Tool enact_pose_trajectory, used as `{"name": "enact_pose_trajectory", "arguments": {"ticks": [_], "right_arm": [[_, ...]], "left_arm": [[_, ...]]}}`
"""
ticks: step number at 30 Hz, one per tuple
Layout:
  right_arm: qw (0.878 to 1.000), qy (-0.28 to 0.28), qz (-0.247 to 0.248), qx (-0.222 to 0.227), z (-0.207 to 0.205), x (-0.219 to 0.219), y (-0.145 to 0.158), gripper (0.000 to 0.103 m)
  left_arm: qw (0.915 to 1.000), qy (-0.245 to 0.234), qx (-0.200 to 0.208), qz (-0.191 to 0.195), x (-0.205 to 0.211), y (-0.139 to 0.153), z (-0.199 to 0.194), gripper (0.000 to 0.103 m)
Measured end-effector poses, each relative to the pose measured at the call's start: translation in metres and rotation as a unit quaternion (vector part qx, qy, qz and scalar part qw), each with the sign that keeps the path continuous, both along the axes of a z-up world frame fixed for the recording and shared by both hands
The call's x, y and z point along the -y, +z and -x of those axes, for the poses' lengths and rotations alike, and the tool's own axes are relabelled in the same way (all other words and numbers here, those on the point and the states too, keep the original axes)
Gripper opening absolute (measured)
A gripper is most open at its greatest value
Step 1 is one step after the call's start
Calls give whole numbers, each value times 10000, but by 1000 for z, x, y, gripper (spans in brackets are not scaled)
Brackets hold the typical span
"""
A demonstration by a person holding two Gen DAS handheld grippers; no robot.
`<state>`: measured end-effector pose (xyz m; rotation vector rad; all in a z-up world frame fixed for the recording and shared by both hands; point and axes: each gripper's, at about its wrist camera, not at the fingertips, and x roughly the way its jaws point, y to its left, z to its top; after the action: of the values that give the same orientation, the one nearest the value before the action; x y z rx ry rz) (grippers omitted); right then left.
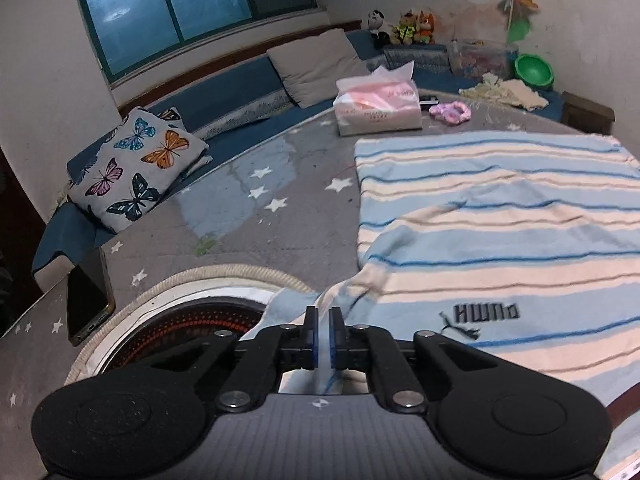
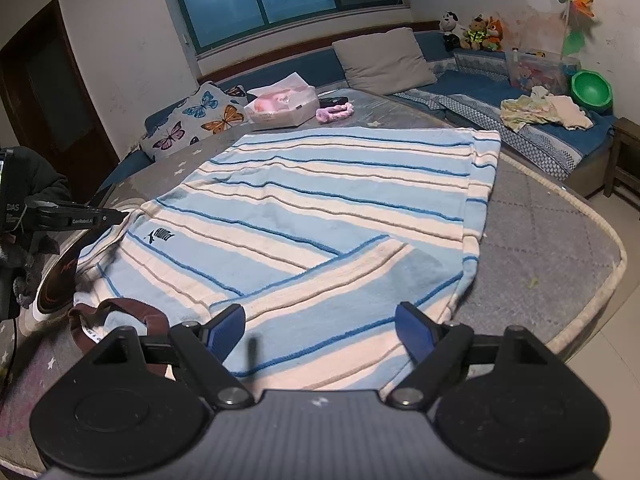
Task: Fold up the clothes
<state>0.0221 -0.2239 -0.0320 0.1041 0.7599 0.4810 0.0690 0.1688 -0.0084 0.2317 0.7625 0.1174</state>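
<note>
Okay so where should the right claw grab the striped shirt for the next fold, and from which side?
Take the striped shirt at its near right edge, coming in low from the right over the grey mat. That edge lies flat and free there, and the right claw hovers open just beside it. The left claw is shut on the opposite sleeve corner, so the two grips would pair up.

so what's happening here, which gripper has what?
A person with two handheld grippers is folding a striped blue-and-white shirt spread on a grey star-print table cover. The left gripper is shut on the shirt's sleeve near the logo. The right gripper is open, over the shirt's near edge, holding nothing. One sleeve already lies folded across the body.
</note>
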Motion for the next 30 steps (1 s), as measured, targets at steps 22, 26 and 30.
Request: {"name": "enact_pose_trajectory", "arguments": {"ticks": [22,26,30], "right_arm": [[10000,-31,-20,18,2,-2,0,87],[10000,-33,-26,24,2,-2,0,87],[10000,-43,-25,33,2,-3,-1,87]], "left_arm": [[9996,147,217,76,-15,2,4,0],[9978,-337,552,151,14,27,15,0],[9973,-504,540,45,21,25,15,1]]}}
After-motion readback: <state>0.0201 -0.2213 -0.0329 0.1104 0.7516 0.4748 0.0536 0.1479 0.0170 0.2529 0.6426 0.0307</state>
